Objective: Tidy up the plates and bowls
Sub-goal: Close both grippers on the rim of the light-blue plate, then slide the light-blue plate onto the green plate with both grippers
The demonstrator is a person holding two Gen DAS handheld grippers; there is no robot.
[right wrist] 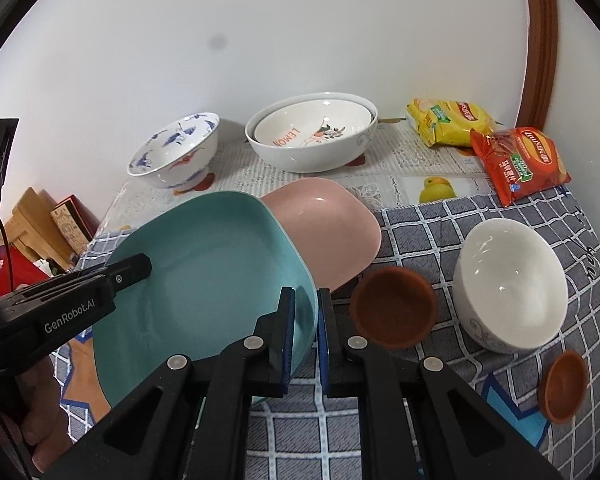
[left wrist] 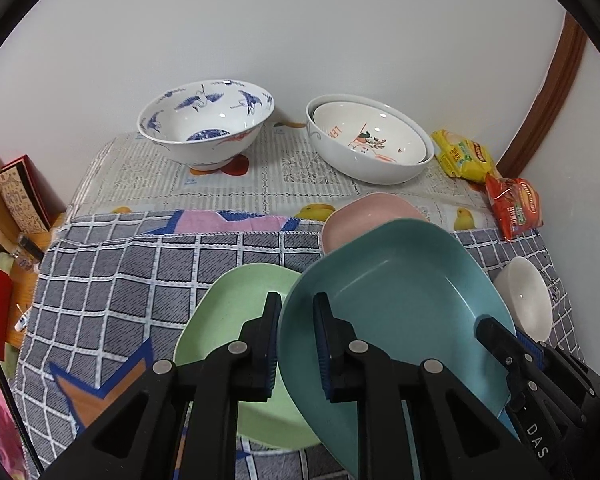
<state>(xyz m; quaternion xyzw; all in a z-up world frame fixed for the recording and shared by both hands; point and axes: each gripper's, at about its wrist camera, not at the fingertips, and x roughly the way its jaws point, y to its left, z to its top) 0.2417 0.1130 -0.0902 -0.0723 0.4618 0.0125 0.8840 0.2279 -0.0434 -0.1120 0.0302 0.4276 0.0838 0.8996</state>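
Both grippers clamp the teal plate: the right gripper nips its near right rim between nearly closed fingers, and the left gripper pinches the opposite rim, holding the plate tilted above the checked cloth, its long axis running toward the back wall. The plate is empty and overlaps the pink plate; behind, a lemon-print bowl nests inside a white bowl. Only the left wrist view shows the green plate; only the right shows 2 brown saucers.
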